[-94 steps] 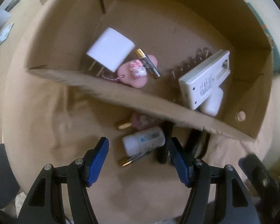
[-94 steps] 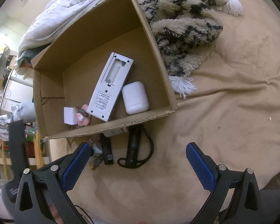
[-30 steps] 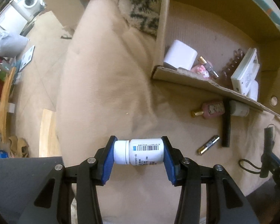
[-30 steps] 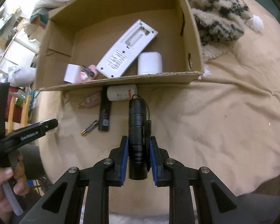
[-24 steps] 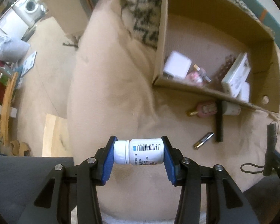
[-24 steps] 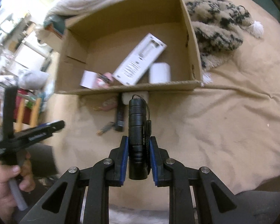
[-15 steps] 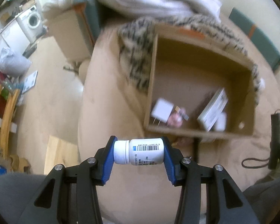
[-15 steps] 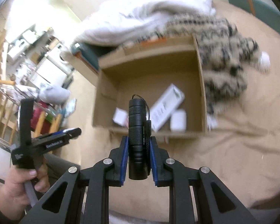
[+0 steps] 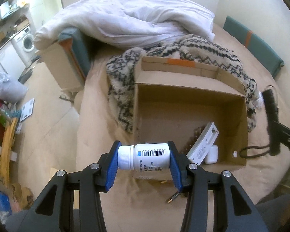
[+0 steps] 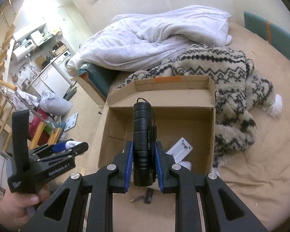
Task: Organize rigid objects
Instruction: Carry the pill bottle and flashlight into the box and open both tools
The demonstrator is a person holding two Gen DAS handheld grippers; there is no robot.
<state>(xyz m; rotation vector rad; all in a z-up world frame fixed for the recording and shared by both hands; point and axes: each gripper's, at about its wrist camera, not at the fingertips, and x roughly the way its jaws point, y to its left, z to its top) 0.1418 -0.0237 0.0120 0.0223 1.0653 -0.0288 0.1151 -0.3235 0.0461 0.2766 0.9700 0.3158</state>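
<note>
My left gripper (image 9: 144, 160) is shut on a white pill bottle (image 9: 145, 159), held sideways high above the near wall of an open cardboard box (image 9: 241, 116). My right gripper (image 10: 143, 162) is shut on a black flashlight (image 10: 143, 135), held upright above the same box (image 10: 210, 135). Inside the box lie a white remote (image 9: 203, 143) and a white earbud case (image 9: 211, 153). A battery (image 9: 173, 194) lies on the bed in front of the box. The left gripper (image 10: 67, 147) shows at the left of the right wrist view.
The box sits on a tan bedsheet (image 10: 261, 174). A patterned fluffy blanket (image 10: 232, 77) and a white duvet (image 10: 154, 44) lie behind it. A small black item (image 10: 148, 193) lies beside the battery (image 10: 136, 199). The bed edge drops to the floor at left (image 9: 48, 116).
Both grippers have risen and pulled back from the bed with their objects still held. The box now looks smaller and farther below, and the room behind the bed has come into view.
</note>
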